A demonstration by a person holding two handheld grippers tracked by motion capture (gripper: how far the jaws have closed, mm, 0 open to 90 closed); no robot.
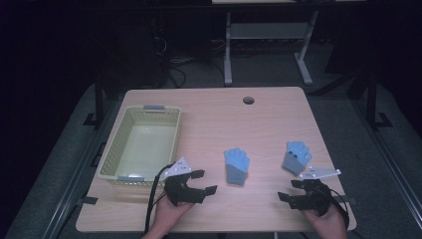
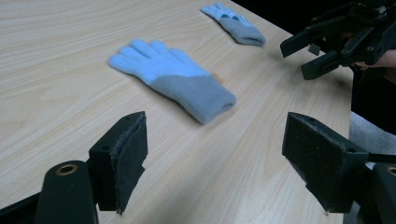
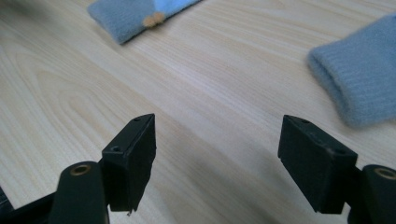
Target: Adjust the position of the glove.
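Two knitted gloves, light blue with grey cuffs, lie flat on the wooden table. One glove (image 1: 237, 167) (image 2: 177, 81) is near the middle, and its cuff (image 3: 135, 11) carries a small orange spot. The other glove (image 1: 296, 157) (image 2: 236, 23) lies to the right, its cuff (image 3: 364, 79) close to my right gripper. My left gripper (image 1: 205, 181) (image 2: 215, 158) hovers left of the middle glove, jaws open and empty. Near the front right edge, my right gripper (image 1: 289, 190) (image 3: 217, 158) (image 2: 313, 53) points left, also open with nothing between its jaws.
A pale yellow-green slatted basket (image 1: 112, 164) stands on the table's left side, nothing inside it. A round cable hole (image 1: 248, 100) sits near the far edge. Beyond the table stands the white frame of another table (image 1: 228, 50) on a dark floor.
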